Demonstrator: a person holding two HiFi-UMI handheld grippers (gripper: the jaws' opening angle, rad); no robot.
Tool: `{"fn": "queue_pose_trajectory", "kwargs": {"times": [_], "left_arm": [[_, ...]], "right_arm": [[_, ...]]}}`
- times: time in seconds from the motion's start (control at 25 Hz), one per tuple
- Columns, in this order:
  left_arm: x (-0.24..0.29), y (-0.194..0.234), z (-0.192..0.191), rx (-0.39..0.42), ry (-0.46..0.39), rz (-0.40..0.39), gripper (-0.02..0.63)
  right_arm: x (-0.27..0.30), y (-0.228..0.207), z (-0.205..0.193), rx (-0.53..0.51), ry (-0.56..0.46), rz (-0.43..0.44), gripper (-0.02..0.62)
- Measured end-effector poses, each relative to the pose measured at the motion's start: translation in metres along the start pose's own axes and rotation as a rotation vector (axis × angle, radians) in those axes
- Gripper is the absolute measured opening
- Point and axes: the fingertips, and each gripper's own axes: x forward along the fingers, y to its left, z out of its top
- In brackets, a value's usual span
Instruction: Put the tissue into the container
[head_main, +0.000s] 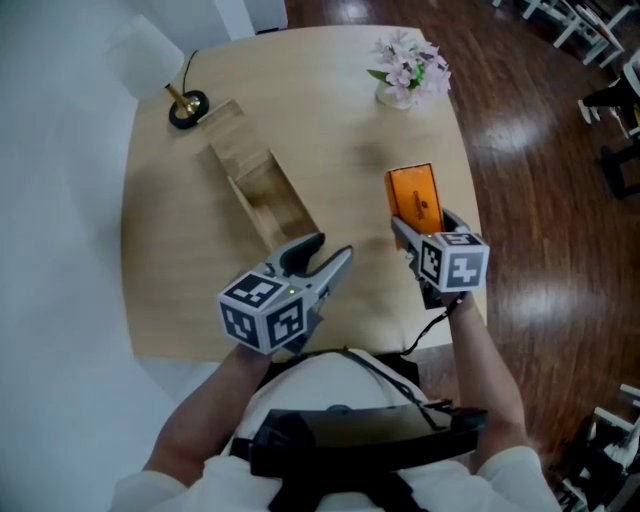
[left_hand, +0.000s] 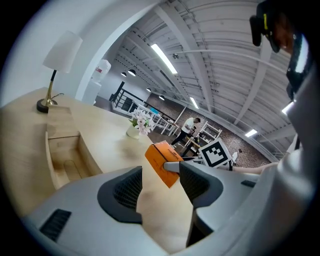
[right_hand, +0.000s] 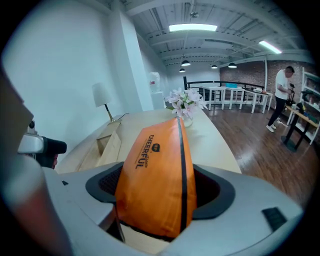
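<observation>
An orange tissue pack (head_main: 415, 197) (right_hand: 159, 175) (left_hand: 161, 162) is held above the table at the right. My right gripper (head_main: 408, 233) (right_hand: 159, 200) is shut on its near end, and the pack fills the space between the jaws. The wooden container (head_main: 250, 183) (left_hand: 65, 155) is an open box lying slantwise on the table's left half, empty inside. My left gripper (head_main: 333, 252) (left_hand: 160, 187) hovers open near the container's near end, with nothing between its fingers.
A lamp with a white shade (head_main: 150, 60) (left_hand: 61, 55) stands at the far left corner on a black base (head_main: 187, 108). A vase of pink flowers (head_main: 408, 70) (right_hand: 183, 102) (left_hand: 138, 123) sits at the far right. The round-cornered wooden table (head_main: 340, 120) ends at dark wood floor (head_main: 540, 150) on the right.
</observation>
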Motion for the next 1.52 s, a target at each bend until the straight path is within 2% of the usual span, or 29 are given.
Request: {"fn": "queue_pose_trajectory", "kwargs": {"times": [0.44,1.08,1.52], "left_arm": [[-0.063,0.036,0.006,-0.033,-0.08,0.07,0.23],[-0.133,0.096,-0.006,-0.104,-0.126,0.154,0.229],[-0.159,0.121,-0.013,-0.136,-0.125,0.193,0.229]], "right_arm": [[0.01,0.089,0.04,-0.098,-0.058,0.088,0.411],[0.065,0.238,0.052,-0.203,-0.038,0.273,0.41],[0.116,0.26,0.032,-0.2,0.067,0.257,0.411]]}}
